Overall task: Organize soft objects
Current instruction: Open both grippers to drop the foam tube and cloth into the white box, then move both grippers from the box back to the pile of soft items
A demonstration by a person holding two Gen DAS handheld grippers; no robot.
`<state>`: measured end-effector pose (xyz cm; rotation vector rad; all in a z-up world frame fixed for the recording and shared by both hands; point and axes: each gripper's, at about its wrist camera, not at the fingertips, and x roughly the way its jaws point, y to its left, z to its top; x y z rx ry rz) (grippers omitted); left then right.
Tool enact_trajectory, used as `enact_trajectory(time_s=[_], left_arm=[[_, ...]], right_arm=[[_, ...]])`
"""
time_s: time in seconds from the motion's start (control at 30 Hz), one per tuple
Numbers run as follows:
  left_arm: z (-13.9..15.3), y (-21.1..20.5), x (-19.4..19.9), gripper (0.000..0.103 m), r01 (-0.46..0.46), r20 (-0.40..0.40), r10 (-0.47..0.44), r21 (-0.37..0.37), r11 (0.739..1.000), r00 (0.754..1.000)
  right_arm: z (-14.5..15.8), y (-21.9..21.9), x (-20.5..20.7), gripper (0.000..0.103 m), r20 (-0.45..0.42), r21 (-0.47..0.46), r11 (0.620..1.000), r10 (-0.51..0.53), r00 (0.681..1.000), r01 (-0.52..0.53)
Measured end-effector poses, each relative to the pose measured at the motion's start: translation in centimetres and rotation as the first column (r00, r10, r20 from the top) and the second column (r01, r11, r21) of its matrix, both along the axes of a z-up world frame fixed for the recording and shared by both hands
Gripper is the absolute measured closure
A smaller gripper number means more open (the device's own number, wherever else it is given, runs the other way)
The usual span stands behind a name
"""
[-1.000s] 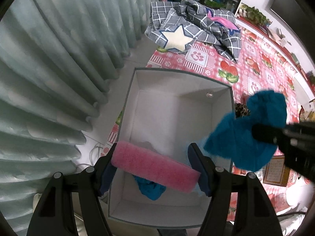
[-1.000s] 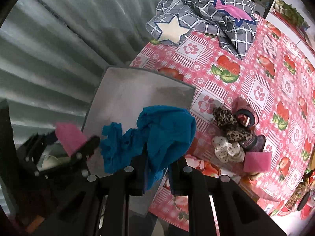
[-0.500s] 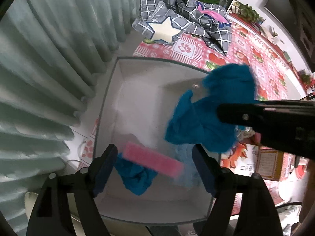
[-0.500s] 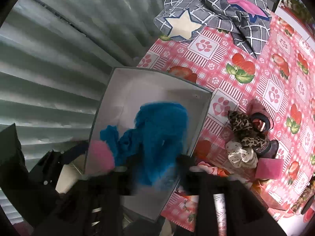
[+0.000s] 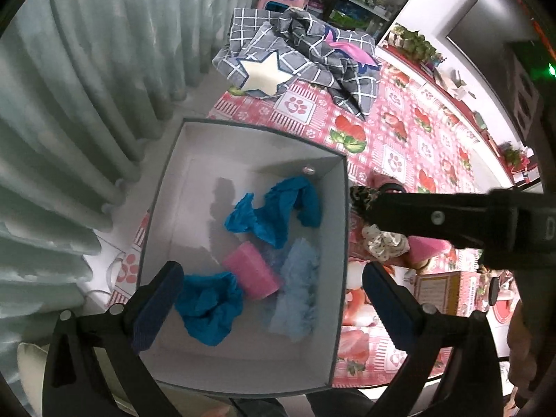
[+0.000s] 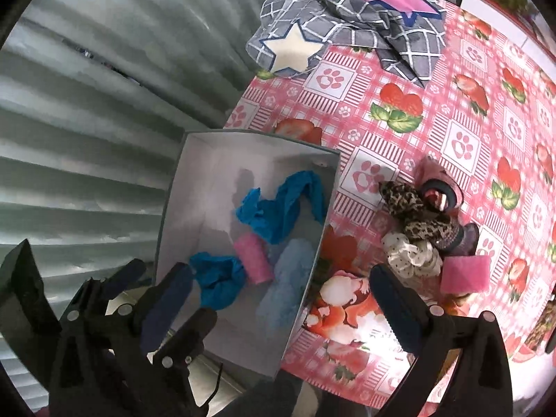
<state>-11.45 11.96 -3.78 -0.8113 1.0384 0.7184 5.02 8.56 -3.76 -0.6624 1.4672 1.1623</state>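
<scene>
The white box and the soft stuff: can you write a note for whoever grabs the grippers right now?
Left gripper: just opened, empty. Right gripper: just opened, empty.
In the white box: two teal cloths, pink sponge, pale blue tulle piece.
Left on the pink strawberry tablecloth: leopard scrunchie, white dotted scrunchie, pink sponge block, dark hair bands. Box these next.

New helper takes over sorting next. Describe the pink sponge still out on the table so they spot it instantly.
Find the white box at the edge of the strawberry tablecloth; beside it lies a heap of scrunchies. The pink sponge lies at the heap's near end, touching the white dotted scrunchie: the only flat, square-cornered piece there.
</scene>
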Motion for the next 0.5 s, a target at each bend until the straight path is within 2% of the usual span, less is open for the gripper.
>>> enact_trajectory(time_s=[0.27, 0.4, 0.5], left_arm=[[1.8, -0.8, 1.4, 0.000, 0.022, 0.028, -0.022, 0.005, 1.000, 0.999], [2.2, -1.4, 2.6, 0.000, 0.044, 0.033, -0.044, -0.006, 0.999, 0.998], [2.4, -2.2, 4.1, 0.000, 0.084, 0.005, -0.084, 0.010, 0.996, 0.996]], right_arm=[[2.7, -3.0, 3.8, 0.000, -0.064, 0.013, 0.996, -0.092, 0.994, 0.093], [4.0, -5.5, 6.1, 0.000, -0.067, 0.023, 0.991, -0.131, 0.989, 0.133], [4.4, -7.9, 8.5, 0.000, -0.087, 0.016, 0.981, -0.191, 0.978, 0.193]])
